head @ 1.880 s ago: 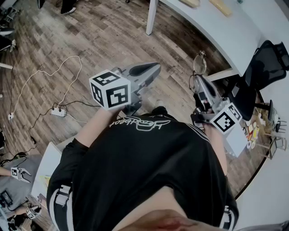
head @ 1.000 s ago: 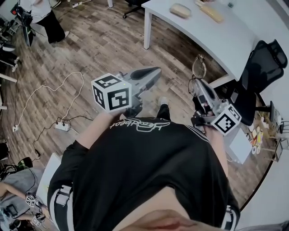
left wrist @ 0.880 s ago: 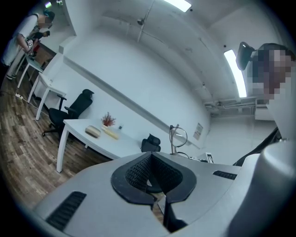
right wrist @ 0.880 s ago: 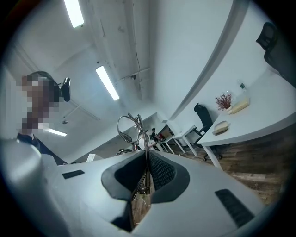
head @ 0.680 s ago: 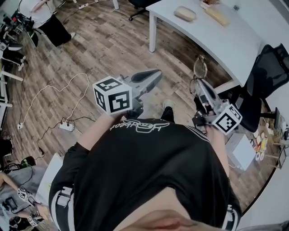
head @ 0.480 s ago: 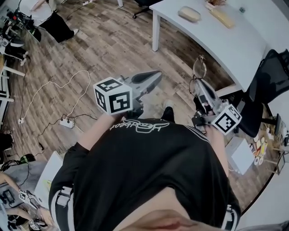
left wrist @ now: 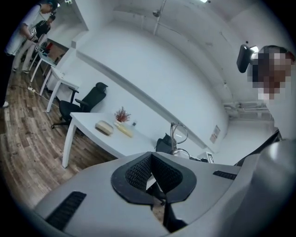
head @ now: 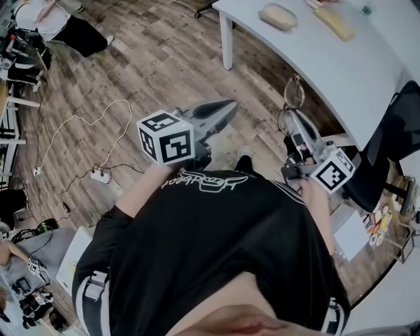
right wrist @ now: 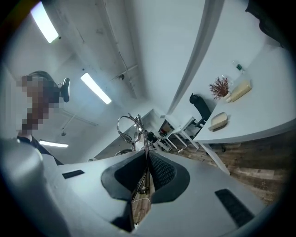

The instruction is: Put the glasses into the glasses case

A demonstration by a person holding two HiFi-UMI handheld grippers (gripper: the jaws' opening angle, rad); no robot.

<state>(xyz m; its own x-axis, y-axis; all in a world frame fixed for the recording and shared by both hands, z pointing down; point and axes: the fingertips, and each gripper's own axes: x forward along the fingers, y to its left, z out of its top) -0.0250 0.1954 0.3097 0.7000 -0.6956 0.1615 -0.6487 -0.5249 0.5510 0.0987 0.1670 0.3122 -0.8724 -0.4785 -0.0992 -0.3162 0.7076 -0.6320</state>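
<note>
— Any writing to read?

— A line of white script [head: 203, 180] across the chest of the person's black shirt [head: 210, 256], too looped for me to read. The marker cube [head: 165, 136] on the left gripper [head: 231, 105] and the cube [head: 335, 169] on the right gripper [head: 293, 119] carry only black-and-white square patterns, no words.

— Where are the glasses?

— In the air, just short of the near edge of the white table [head: 341, 65], over the wood floor. The right gripper's jaws are pinched together on the glasses [right wrist: 128, 127], gripping the thin metal frame. The frame's long axis runs along the jaws: one round lens sticks out past the tips toward the table, and the other sits back beside them.

— And the case?

— The glasses case [head: 278, 16] lies flat on the table top, near the corner above the table leg [head: 228, 42], well apart from the glasses. A pale yellow oblong thing [head: 335, 21] lies near it, further along the table.

— The other tool?

— The left gripper's jaws meet at the tips with nothing between them. It points toward the table's leg end.

— Room to move?

— There is open floor between the person and the table. A black office chair [head: 394, 131] stands at the table's near end. A power strip [head: 100, 175] lies on the floor, well away from the table.
</note>
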